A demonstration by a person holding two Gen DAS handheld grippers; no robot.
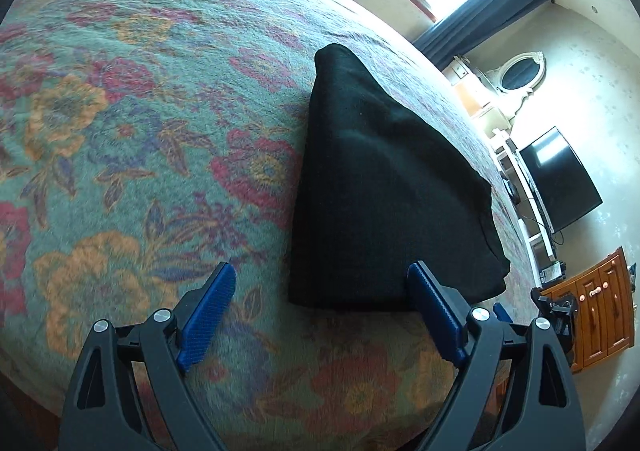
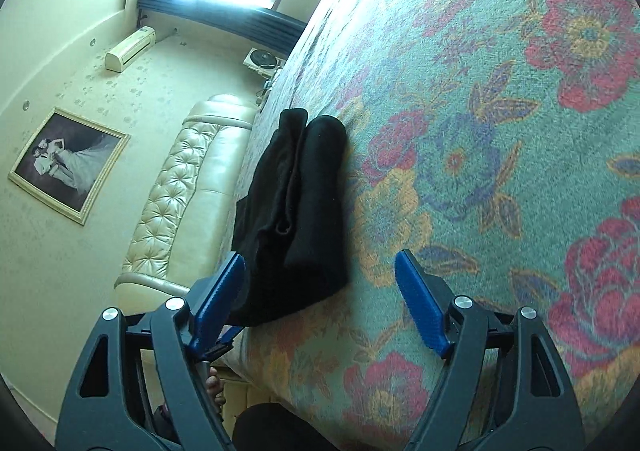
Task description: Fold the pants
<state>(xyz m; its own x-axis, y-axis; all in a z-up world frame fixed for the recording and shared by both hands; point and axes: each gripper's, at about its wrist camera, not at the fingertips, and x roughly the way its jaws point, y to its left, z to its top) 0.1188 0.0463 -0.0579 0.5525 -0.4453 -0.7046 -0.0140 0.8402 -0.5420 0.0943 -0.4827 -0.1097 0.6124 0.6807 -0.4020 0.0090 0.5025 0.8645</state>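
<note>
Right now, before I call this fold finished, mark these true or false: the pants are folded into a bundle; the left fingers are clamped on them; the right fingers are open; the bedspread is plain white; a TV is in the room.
1. The black pants lie folded in a compact bundle. True.
2. The left gripper is clamped on the pants. False: its fingers stand wide apart and hold nothing.
3. The right gripper is open. True; nothing is pinched between its fingers.
4. The bedspread is plain white. False: it is green with red, orange and blue flowers.
5. A dark TV stands by the wall. True.
</note>
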